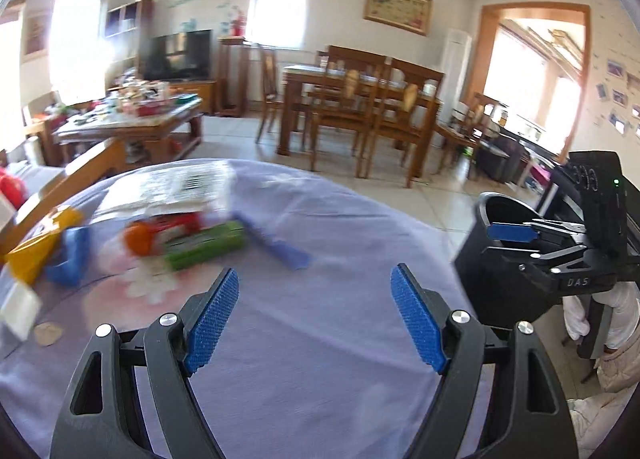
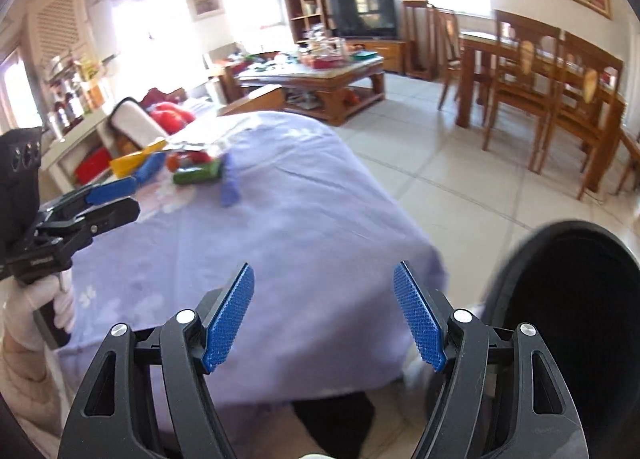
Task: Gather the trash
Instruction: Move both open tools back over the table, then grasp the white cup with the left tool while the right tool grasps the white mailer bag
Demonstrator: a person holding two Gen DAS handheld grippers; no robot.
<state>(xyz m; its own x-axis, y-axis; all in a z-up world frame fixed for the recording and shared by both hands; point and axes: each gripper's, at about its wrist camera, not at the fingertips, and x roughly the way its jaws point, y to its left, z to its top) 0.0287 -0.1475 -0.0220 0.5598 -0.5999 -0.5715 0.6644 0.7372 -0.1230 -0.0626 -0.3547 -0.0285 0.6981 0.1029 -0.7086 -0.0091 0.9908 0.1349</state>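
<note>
A pile of trash lies at the far side of a table with a lilac cloth point(image 1: 320, 339): a green packet point(image 1: 206, 245), a red-and-white packet point(image 1: 176, 225), an orange lump point(image 1: 138, 239), a blue wrapper point(image 1: 68, 257), a yellow piece point(image 1: 32, 247), printed paper point(image 1: 180, 183) and a lilac strip point(image 1: 272, 245). My left gripper point(image 1: 314, 319) is open and empty over the cloth, short of the pile. My right gripper point(image 2: 324, 315) is open and empty at the table's near edge, beside a black bin point(image 2: 572, 319). The bin also shows in the left wrist view point(image 1: 508, 259).
A small tan scrap point(image 1: 48, 333) and a white card point(image 1: 18, 311) lie at the table's left. Behind stand a cluttered coffee table point(image 1: 132, 115), a dining table with chairs point(image 1: 360, 99) and a TV point(image 1: 178, 55). Tiled floor lies right of the table.
</note>
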